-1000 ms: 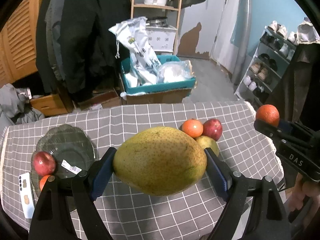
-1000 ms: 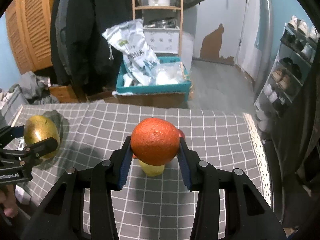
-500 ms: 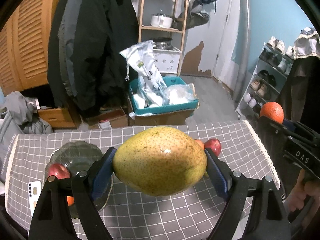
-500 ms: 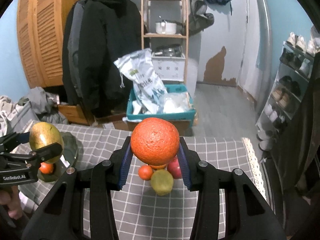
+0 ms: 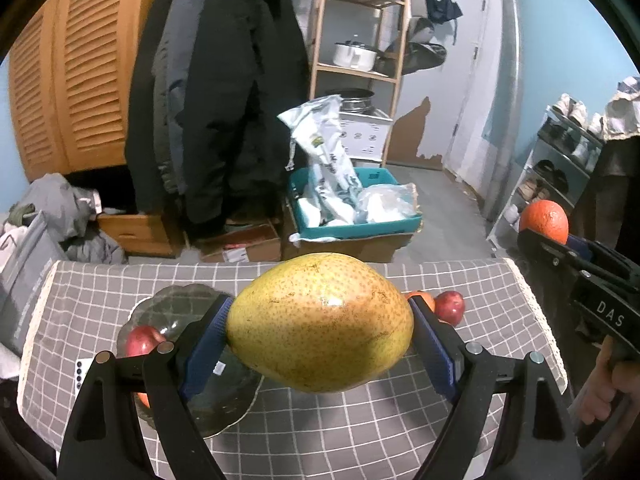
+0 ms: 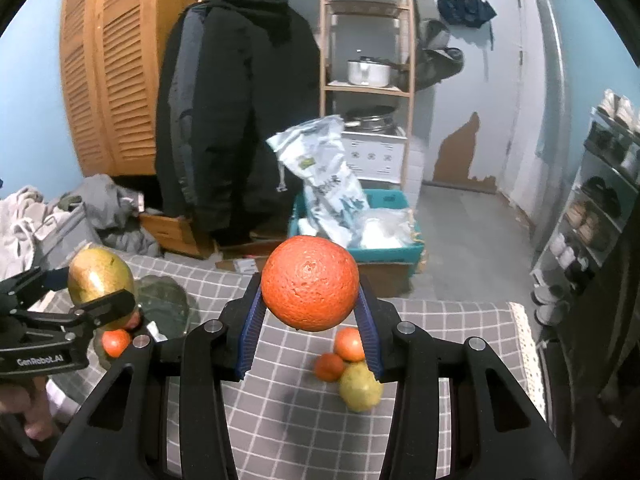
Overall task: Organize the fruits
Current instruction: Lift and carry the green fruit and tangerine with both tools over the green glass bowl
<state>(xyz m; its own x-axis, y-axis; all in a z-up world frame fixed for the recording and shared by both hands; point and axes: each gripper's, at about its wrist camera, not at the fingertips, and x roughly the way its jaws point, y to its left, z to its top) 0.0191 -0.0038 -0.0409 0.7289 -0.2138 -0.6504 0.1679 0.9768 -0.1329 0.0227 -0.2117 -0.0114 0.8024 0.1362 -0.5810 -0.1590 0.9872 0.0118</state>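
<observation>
My left gripper is shut on a large yellow-green pear, held well above the checked table. My right gripper is shut on an orange, also held high; it shows at the right of the left wrist view. A dark glass plate lies at the table's left with a red apple and a small orange on it. On the table's right lie a red apple, a small orange, a reddish fruit and a yellow-green pear.
A white phone lies left of the plate. The grey checked cloth has a lace edge at right. Beyond the table stand a teal crate, coats, a wooden shelf and a shoe rack.
Both grippers have risen and drawn back with their fruits; the table now sits lower and farther in both views. Both grips are unchanged.
</observation>
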